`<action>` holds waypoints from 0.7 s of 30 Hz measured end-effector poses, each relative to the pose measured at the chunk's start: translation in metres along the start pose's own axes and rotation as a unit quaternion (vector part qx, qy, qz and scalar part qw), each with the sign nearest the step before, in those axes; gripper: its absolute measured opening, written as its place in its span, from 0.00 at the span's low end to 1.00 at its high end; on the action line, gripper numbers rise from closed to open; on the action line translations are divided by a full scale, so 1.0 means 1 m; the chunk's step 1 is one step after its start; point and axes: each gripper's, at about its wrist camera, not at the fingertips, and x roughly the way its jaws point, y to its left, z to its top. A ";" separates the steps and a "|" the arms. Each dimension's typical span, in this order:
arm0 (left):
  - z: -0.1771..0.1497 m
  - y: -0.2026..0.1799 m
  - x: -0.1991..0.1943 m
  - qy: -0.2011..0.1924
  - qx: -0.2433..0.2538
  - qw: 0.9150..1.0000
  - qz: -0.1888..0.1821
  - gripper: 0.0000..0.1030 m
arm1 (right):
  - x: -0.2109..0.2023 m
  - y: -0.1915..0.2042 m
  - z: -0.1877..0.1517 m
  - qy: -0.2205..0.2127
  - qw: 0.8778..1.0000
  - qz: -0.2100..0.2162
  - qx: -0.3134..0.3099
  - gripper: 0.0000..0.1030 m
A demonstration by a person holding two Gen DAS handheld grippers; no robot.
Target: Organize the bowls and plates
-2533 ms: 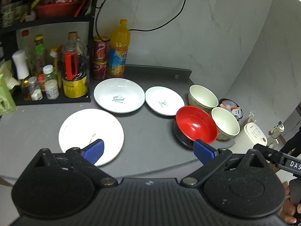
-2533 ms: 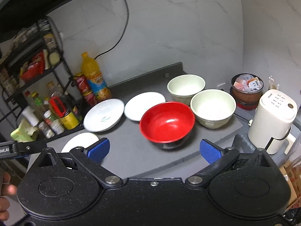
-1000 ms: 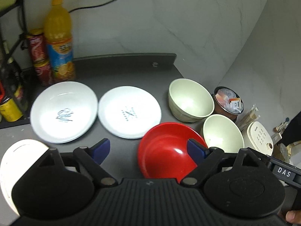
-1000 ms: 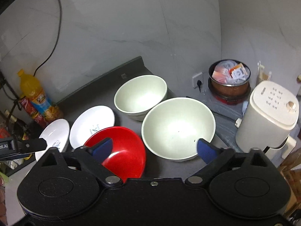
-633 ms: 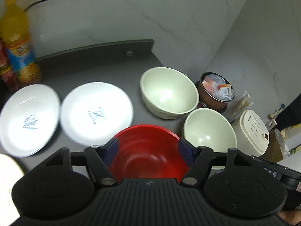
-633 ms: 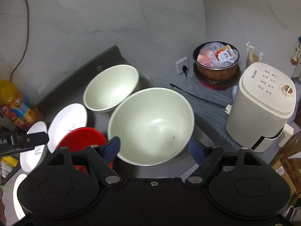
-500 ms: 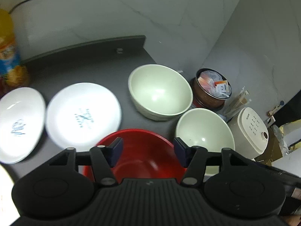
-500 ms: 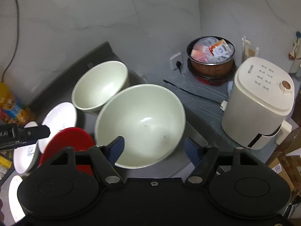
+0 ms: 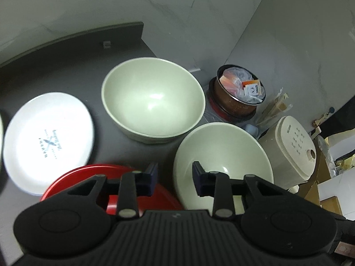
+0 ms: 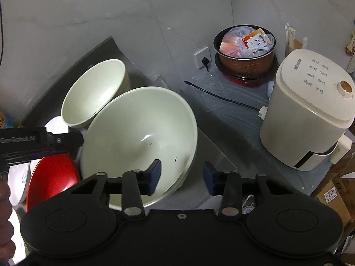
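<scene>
Two cream bowls, a red bowl and a white plate sit on the dark counter. My left gripper point(image 9: 175, 181) is open but narrowed. One finger is over the red bowl point(image 9: 88, 175) and the other just inside the left rim of the near cream bowl point(image 9: 224, 153). My right gripper point(image 10: 182, 176) is open and straddles the right rim of that near cream bowl point(image 10: 137, 133), with one finger inside and one outside. The far cream bowl point(image 9: 153, 102) stands behind it. The white plate point(image 9: 48, 137) lies at the left. Neither gripper holds anything.
The counter's right edge runs just past the near bowl. Below it stand a brown pot with packets point(image 10: 246, 51) and a white appliance point(image 10: 310, 115). A cord runs from a wall socket point(image 10: 202, 57). The left gripper's body point(image 10: 40, 141) and a hand point(image 10: 4, 219) show at the left.
Both grippers have moved right and closer to the bowls, leaving the bottles and left plates out of view. Both jaws have narrowed from wide open around the near cream bowl's rims.
</scene>
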 end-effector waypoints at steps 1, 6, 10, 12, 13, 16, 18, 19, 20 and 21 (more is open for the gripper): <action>0.001 -0.002 0.005 0.003 0.000 1.000 0.002 0.24 | 0.002 -0.001 0.001 0.002 1.000 -0.001 0.001 0.37; 0.004 -0.008 0.031 0.020 0.000 1.000 0.017 0.14 | 0.015 -0.005 0.003 0.010 1.000 -0.001 0.001 0.37; 0.005 -0.013 0.048 0.032 0.004 0.999 0.032 0.09 | 0.028 -0.011 0.002 0.018 1.000 -0.009 0.009 0.36; 0.007 -0.016 0.052 0.043 0.004 0.998 0.042 0.09 | 0.032 -0.015 0.001 0.019 1.000 -0.006 0.016 0.28; 0.009 -0.016 0.054 0.050 0.001 0.998 0.041 0.08 | 0.033 -0.017 0.001 0.021 1.000 -0.001 0.020 0.18; 0.011 -0.018 0.058 0.058 0.003 0.998 0.035 0.06 | 0.032 -0.015 0.000 0.021 1.000 -0.002 0.022 0.14; 0.011 -0.018 0.056 0.060 -0.003 0.998 0.031 0.06 | 0.029 -0.015 -0.001 0.017 0.999 -0.006 0.027 0.14; 0.011 -0.018 0.053 0.056 -0.005 0.998 0.027 0.06 | 0.026 -0.015 -0.001 0.015 0.999 -0.005 0.031 0.14; 0.011 -0.018 0.049 0.051 -0.006 0.998 0.022 0.06 | 0.022 -0.015 0.000 0.012 0.999 -0.003 0.032 0.14; 0.010 -0.018 0.044 0.045 -0.006 0.999 0.017 0.06 | 0.017 -0.014 0.000 0.006 1.000 -0.002 0.030 0.14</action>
